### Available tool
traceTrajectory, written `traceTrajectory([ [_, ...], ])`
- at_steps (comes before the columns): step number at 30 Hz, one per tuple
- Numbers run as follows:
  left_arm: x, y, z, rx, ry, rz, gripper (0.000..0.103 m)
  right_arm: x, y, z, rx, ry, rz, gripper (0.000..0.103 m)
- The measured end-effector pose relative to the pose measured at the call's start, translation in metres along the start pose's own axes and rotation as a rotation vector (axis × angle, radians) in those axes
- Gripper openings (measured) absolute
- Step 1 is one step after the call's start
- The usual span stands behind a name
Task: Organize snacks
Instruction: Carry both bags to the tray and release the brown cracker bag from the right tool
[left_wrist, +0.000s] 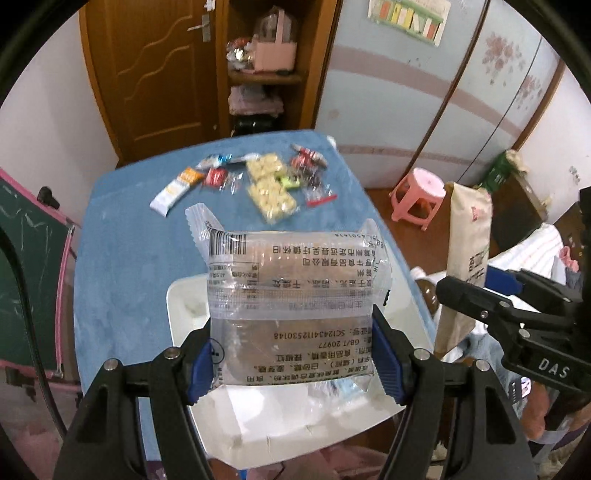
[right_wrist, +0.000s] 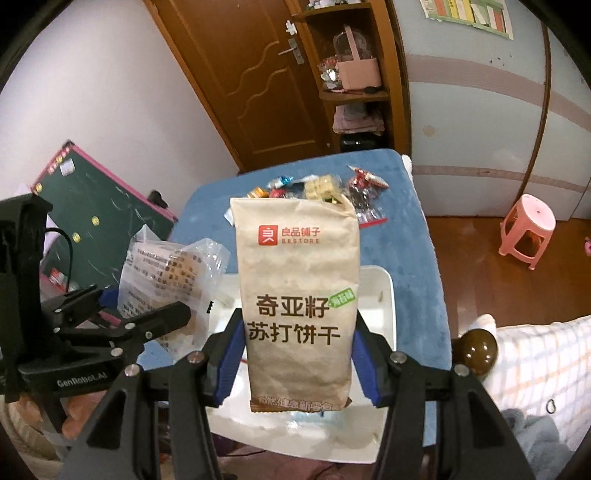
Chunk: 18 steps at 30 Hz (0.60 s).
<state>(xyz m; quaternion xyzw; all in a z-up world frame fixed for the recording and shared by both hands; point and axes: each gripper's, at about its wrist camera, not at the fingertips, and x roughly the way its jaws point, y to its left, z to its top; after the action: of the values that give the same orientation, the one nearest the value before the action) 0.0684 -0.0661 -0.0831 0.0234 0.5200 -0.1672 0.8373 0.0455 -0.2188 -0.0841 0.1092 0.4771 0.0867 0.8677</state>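
Observation:
My left gripper (left_wrist: 295, 354) is shut on a clear-wrapped brown cake packet (left_wrist: 291, 295) and holds it above a white tray (left_wrist: 280, 439) at the near end of the blue table. My right gripper (right_wrist: 299, 354) is shut on an upright tan soda-cracker packet (right_wrist: 299, 295), also above the white tray (right_wrist: 384, 288). In the left wrist view the right gripper (left_wrist: 480, 299) and its tan packet (left_wrist: 467, 258) show to the right. In the right wrist view the left gripper (right_wrist: 140, 317) and its clear packet (right_wrist: 166, 273) show to the left.
Several loose snacks lie at the table's far end: a white-orange bar (left_wrist: 177, 188), yellow cracker packs (left_wrist: 271, 188), red candy bags (left_wrist: 310, 170). A pink stool (left_wrist: 417, 195) stands on the floor to the right, a green chalkboard (left_wrist: 26, 266) to the left, a wooden door and shelf behind.

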Motion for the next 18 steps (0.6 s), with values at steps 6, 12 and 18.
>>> traceTrajectory([
  [6,0.009,-0.008,-0.019,0.026,0.030,0.054,0.071,0.008,0.009,-0.018,-0.040,0.045,-0.046,0.054],
  [12,0.013,-0.013,-0.025,0.042,0.042,0.076,0.073,0.013,0.016,-0.029,-0.063,0.083,-0.058,0.055],
  [18,0.015,-0.007,-0.029,0.020,0.078,0.080,0.078,0.019,0.018,-0.031,-0.060,0.106,-0.062,0.056],
])
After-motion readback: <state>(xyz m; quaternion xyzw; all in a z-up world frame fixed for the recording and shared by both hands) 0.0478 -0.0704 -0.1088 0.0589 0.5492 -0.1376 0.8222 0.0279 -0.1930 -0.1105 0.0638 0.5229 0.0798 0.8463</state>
